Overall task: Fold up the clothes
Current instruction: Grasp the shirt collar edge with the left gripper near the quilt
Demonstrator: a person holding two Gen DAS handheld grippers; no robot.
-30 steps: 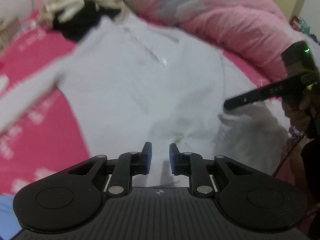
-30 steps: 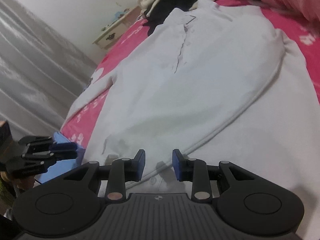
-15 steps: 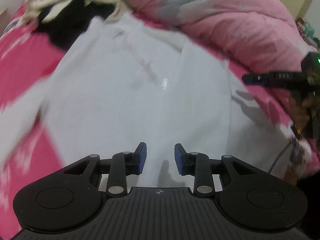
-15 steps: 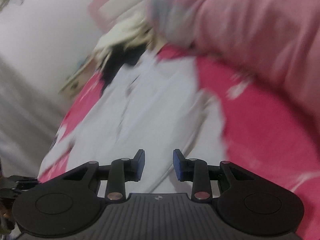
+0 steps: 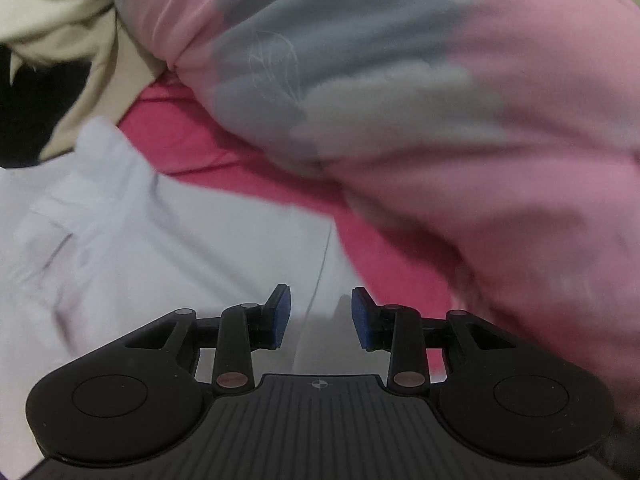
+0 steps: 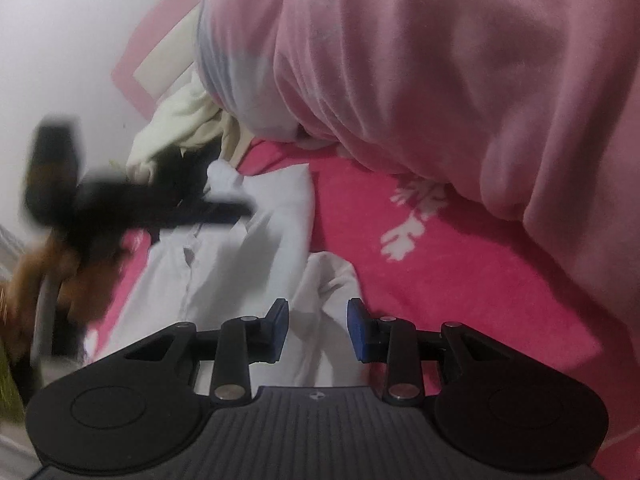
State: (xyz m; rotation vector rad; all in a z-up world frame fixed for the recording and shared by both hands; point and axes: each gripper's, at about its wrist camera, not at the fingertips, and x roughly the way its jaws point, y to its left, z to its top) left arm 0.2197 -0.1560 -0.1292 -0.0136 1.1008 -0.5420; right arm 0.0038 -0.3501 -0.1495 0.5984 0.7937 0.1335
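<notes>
Reaching for the pale lilac cotton shirt (image 5: 168,264), the left gripper (image 5: 320,312) and right gripper (image 6: 318,326) are hovering empty, fingers apart; each should be pinching one fabric edge lying just ahead.

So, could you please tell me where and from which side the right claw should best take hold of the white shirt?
Probably the folded sleeve end of the white shirt, lying just ahead of the open right claw. It forms a raised, bunched lobe at the shirt's edge beside the bare pink sheet, so coming down from above, from the sheet side, should pinch it cleanly.

The shirt (image 6: 224,280) lies on the bed (image 6: 460,280), seemingly beside the blanket (image 6: 440,80).
</notes>
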